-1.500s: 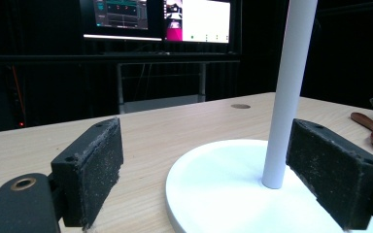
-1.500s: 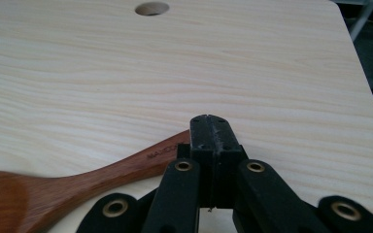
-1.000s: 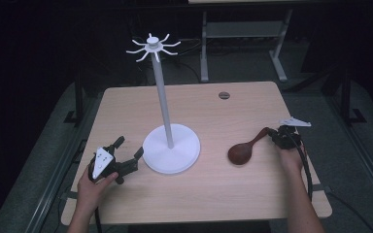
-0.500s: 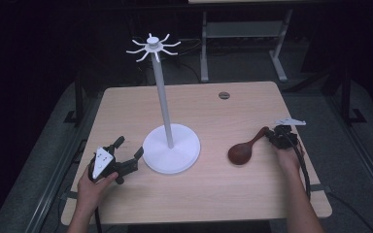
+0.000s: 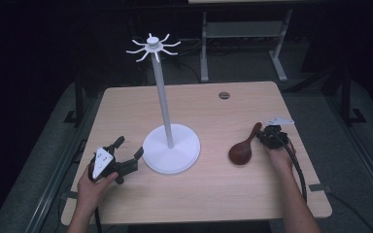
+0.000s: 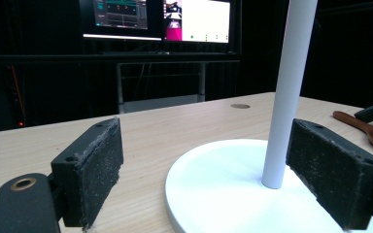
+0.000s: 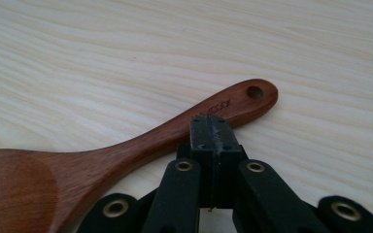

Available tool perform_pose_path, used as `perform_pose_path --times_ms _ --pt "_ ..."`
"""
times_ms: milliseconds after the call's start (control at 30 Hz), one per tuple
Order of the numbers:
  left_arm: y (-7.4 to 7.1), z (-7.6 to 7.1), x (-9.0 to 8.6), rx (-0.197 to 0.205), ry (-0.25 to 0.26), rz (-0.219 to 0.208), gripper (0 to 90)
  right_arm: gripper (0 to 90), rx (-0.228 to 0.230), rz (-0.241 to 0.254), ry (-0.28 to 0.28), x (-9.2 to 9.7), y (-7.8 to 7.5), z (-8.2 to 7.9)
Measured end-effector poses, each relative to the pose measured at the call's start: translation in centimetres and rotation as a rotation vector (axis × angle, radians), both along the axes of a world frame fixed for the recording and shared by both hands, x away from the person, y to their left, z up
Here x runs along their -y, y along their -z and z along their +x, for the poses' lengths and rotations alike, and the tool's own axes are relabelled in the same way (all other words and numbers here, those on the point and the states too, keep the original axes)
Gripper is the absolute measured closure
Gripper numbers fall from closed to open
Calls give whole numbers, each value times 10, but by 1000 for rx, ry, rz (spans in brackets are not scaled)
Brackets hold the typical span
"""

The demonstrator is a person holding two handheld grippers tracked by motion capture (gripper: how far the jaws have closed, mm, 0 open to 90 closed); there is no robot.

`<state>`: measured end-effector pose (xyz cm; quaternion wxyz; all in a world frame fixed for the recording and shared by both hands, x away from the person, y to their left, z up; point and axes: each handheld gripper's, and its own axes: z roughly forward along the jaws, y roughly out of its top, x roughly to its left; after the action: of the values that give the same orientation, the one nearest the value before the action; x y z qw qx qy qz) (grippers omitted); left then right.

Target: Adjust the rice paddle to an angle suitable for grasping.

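Right gripper point(image 7: 212, 127) with jaws pressed together, nothing pinched between them; wooden spoon point(image 7: 126, 145) flat on the table point(image 5: 223, 194), its handle touching the tips from ahead, hole end just beyond and to their right, bowl off to their left. Left gripper point(image 6: 213, 179) with jaws spread wide, empty, white stand point(image 6: 289, 92) base and pole between and ahead of the pads, untouched.

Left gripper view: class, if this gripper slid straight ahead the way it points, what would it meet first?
Most likely the white stand: its round base lies just ahead of the open left gripper, and the pole rises slightly right of centre. Depth is hard to judge, so base first is a guess.
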<state>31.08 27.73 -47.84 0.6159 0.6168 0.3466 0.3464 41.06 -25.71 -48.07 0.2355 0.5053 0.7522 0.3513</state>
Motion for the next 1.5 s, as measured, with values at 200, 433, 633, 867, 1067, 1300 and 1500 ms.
perform_pose_path --times_ms 200,433,633,867,1067,1300,1500 --pt "0 0 0 0 1 0 129 899 3 7 -42 -10 0 0" --pt "0 0 0 0 1 -1 129 899 2 10 -84 -20 0 -1" --pt "0 0 0 0 2 4 129 899 9 21 -129 -28 -1 -2" --pt "0 0 0 1 2 3 129 899 9 22 -175 -36 -1 -3" --pt "0 0 0 1 3 3 129 899 9 24 -171 -37 -4 -4" --pt "0 0 -1 0 3 16 129 899 7 59 -185 -37 -20 -13" --pt "0 0 -1 1 3 16 129 899 -25 71 -245 -54 -30 -25"
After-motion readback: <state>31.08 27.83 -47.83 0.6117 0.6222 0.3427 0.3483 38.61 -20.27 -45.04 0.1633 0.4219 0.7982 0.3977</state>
